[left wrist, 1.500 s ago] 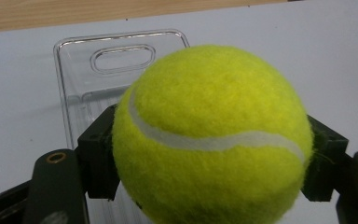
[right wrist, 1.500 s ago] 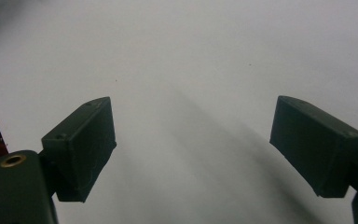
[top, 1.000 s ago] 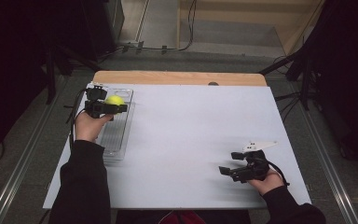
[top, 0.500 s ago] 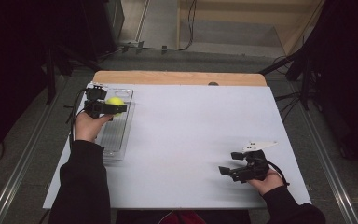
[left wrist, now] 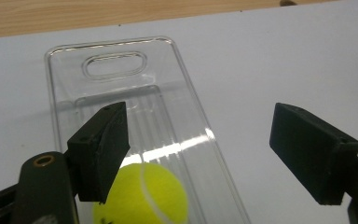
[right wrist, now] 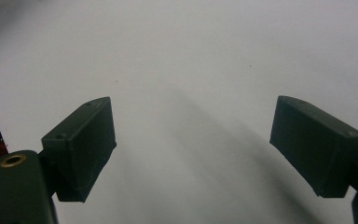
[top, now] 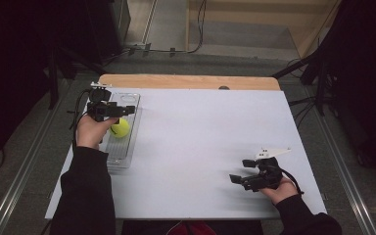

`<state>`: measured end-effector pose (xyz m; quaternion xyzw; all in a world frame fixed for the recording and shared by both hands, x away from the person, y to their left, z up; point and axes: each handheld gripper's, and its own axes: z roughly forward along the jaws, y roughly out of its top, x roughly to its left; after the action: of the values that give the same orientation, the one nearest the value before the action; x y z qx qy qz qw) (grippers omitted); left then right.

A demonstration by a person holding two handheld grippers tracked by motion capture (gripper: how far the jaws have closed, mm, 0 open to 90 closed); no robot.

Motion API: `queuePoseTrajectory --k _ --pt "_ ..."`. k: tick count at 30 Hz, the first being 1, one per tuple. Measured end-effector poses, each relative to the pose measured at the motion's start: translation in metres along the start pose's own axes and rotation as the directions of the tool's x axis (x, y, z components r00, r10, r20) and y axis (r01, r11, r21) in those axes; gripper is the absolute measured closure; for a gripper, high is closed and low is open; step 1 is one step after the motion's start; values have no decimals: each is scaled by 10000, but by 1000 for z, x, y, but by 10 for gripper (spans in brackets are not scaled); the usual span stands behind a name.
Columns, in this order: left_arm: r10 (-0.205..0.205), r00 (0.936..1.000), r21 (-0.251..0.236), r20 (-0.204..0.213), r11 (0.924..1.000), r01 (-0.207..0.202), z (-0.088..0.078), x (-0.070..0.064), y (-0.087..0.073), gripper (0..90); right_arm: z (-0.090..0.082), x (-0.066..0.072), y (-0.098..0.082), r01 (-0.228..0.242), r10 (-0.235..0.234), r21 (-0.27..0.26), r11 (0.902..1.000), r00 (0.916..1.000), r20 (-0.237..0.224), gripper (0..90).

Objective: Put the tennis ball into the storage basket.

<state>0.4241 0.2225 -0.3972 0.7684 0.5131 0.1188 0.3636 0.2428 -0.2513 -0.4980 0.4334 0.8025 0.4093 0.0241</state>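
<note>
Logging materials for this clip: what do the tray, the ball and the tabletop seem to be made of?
Tray: clear, glossy plastic by the look; the table shows through it and it carries bright glare.
Ball: yellow-green with a matte, fuzzy-looking felt cover and a pale curved seam, like a tennis ball.
Tabletop: smooth, matte white sheet, material unclear, with a bare wood strip along the far edge.

1. High view: the white table top [top: 200, 142] is evenly lit and reads clearly; the upper left and right edges of the frame fall to near black.
2. High view: soft, slightly grainy; no hard shadows on the table.
3. Left gripper view: a bright glare streak crosses the clear plastic tray [left wrist: 168, 140] at mid-frame. The tennis ball [left wrist: 142, 196] at the bottom edge is sharp.
4. Right gripper view: dim and grey. A broad, soft shadow runs diagonally toward the lower right. The upper left corner is blurred.
</note>
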Motion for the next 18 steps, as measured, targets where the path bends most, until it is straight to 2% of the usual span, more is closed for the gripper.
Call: queuePoseTrajectory --k 4,7,14,18 --pt "147 9997 59 193 9999 -148 3 -6 1 206 0 0 0 57 -57 7 10000 10000 -32 122" --pt "196 9975 76 674 9998 -201 7 -13 2 206 -1 0 0 45 -45 -13 10000 10000 3 122" --pt "383 9940 232 1026 9989 -409 13 -26 3 207 -1 0 -1 15 -15 4 10000 10000 16 122" --pt "587 9897 253 1308 9977 -625 14 -35 5 207 -1 0 -1 -26 26 -19 10000 10000 24 122"
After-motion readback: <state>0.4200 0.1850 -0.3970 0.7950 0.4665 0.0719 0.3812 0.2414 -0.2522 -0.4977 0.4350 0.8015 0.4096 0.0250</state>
